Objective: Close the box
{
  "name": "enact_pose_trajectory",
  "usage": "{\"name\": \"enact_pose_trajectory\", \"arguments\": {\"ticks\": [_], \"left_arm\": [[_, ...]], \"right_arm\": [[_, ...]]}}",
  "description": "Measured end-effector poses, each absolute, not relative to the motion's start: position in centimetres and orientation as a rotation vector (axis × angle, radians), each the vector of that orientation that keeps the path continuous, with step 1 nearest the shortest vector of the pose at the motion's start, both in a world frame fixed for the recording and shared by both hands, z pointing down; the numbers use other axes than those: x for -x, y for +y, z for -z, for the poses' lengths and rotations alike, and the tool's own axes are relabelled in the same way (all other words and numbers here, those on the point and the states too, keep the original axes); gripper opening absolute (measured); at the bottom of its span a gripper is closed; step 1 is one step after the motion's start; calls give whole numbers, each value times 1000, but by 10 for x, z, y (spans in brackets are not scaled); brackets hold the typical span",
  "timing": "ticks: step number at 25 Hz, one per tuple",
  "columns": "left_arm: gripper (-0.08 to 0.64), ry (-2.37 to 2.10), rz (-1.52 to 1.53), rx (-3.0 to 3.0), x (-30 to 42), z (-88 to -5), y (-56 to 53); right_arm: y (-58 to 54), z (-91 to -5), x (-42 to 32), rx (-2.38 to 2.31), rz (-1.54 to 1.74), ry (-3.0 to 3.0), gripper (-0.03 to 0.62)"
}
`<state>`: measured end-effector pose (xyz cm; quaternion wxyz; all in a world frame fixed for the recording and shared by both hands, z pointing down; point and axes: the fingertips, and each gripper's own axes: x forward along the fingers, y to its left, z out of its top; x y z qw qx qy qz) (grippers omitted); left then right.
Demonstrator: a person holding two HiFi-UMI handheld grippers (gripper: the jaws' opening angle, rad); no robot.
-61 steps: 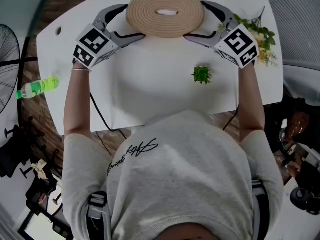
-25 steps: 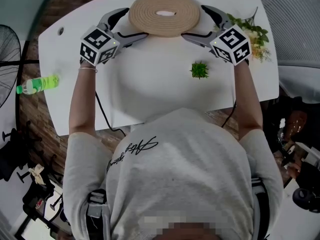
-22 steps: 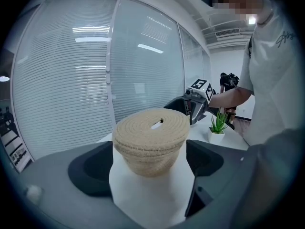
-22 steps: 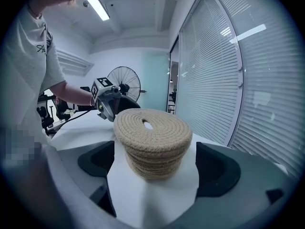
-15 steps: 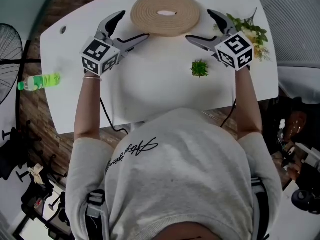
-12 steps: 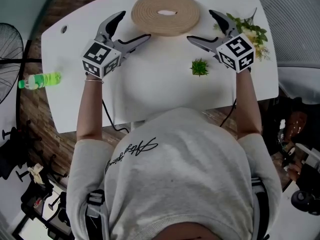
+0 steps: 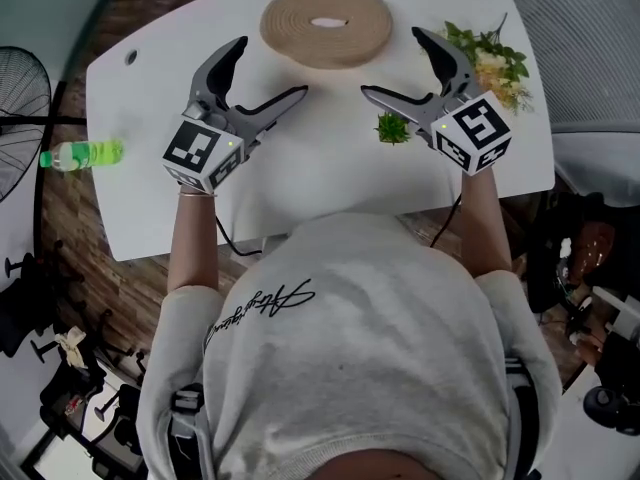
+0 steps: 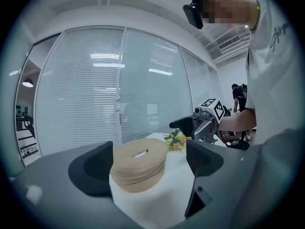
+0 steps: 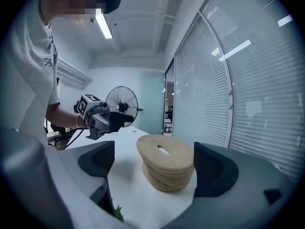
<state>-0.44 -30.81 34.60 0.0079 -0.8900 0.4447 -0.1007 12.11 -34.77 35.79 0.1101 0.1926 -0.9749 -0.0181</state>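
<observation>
left claw (image 7: 271, 67) and right claw (image 7: 390, 61), both released and empty, just short of the lidded box (image 7: 326, 23)

Fan (image 7: 16, 108) half beyond head view's left edge

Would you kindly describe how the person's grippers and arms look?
The left gripper and right gripper are grey with long curved tongs, dark-padded inside; each carries a white cube with black square markers. A black cable runs beneath each arm. The person wears a light grey short-sleeved T-shirt and a thin bracelet.
</observation>
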Motion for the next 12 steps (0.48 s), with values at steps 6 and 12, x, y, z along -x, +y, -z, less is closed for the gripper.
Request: {"name": "enact_pose_trajectory", "arguments": {"ticks": [6,12], "left_arm": [[463,1319,361,2716,-17,-335,-283],[456,1301,224,2722,-22,-319,-271]], "right_arm": [[-313,-336,-108,-527,94,-2940,500],[-286,-322,-96,-510,144,-2969,463]]}}
